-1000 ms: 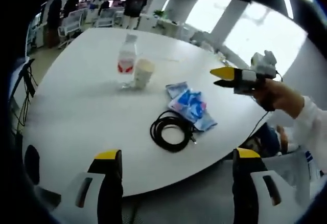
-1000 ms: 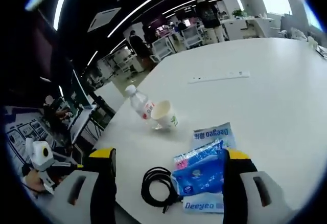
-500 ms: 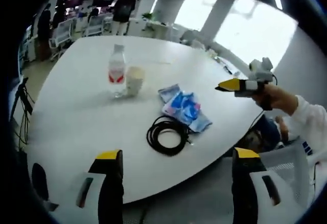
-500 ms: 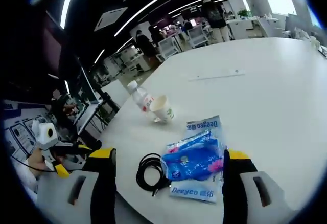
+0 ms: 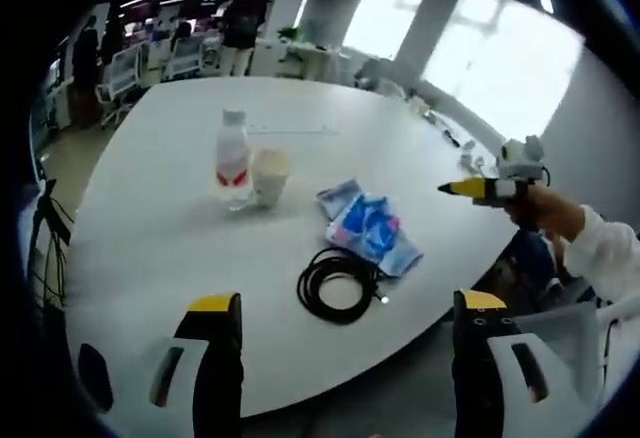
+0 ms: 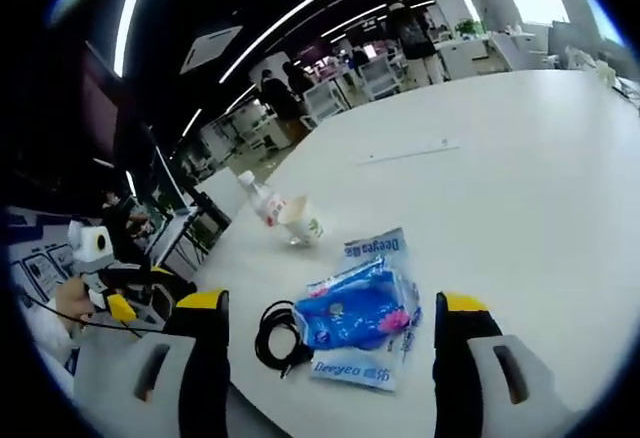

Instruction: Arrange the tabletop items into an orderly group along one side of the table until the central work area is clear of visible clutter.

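Nothing looks sorted yet — the bottle (image 5: 232,150) and cup (image 5: 269,173) touch, the packets (image 5: 368,228) and cable (image 5: 340,285) lie near the table's (image 5: 150,218) edge. Left gripper (image 5: 340,310) and right gripper (image 6: 328,304) both hang wide open, holding nothing, short of the 4 items.

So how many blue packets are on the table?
2. One bright blue packet lies on top beside the black cable, and a paler packet pokes out underneath it toward the cup. More could be hidden below.
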A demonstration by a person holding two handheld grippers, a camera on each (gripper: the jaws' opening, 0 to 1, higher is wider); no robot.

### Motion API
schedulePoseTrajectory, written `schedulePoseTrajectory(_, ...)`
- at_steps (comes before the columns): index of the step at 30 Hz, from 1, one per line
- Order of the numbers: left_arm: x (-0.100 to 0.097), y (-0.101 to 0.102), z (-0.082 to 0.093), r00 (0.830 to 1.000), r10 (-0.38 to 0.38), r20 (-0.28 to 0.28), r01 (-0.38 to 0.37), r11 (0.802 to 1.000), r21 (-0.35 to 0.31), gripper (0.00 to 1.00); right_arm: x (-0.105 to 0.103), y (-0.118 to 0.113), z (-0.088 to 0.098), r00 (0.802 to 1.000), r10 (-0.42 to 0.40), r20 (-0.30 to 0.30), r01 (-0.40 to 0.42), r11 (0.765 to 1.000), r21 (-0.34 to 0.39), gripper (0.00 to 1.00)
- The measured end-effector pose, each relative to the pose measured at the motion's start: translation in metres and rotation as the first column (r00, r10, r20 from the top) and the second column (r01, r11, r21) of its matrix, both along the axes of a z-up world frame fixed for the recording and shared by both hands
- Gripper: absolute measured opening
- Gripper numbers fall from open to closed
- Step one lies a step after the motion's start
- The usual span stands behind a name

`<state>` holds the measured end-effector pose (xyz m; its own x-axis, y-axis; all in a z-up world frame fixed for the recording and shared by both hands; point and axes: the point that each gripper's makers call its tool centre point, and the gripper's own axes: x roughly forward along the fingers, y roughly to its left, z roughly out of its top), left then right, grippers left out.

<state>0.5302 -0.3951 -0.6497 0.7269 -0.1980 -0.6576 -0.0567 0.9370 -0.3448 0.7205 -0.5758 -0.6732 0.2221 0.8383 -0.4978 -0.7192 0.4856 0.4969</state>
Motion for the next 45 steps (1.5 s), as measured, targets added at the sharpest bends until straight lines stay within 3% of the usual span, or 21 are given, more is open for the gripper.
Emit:
schedulePoseTrajectory(11, 0.0, 0.01, -0.012, 0.999, 0.034, -0.026, -0.035, 0.999, -0.032, 0.83, -0.001, -0.011, 0.0, 1.0, -0.017, 0.003, 0.017, 1.0, -0.001, 0.82)
schedulePoseTrajectory(15, 0.003, 0.004, -0.014, 0.998, 0.047, -0.029, -0.049, 0.996, -0.071, 0.83, -0.01, -0.016, -0.004, 1.0, 0.011, 0.014, -0.011, 1.0, -0.028, 0.8)
schedulePoseTrajectory(25, 0.008, -0.006, -0.013, 0.999, 0.022, -0.035, -0.024, 0.997, -0.071, 0.83, -0.012, -0.022, -0.005, 1.0, 0.004, -0.001, -0.004, 1.0, -0.012, 0.77)
schedulePoseTrajectory(30, 0.007, -0.009, -0.013, 0.999, 0.035, -0.035, -0.038, 0.996, -0.077, 0.82, -0.017, -0.023, -0.009, 0.999, 0.048, 0.024, -0.047, 0.998, -0.043, 0.74)
schedulePoseTrajectory(45, 0.007, -0.025, -0.014, 0.993, 0.107, -0.039, -0.111, 0.99, -0.091, 0.82, -0.002, -0.04, -0.012, 0.997, 0.073, 0.017, -0.073, 0.997, -0.027, 0.73)
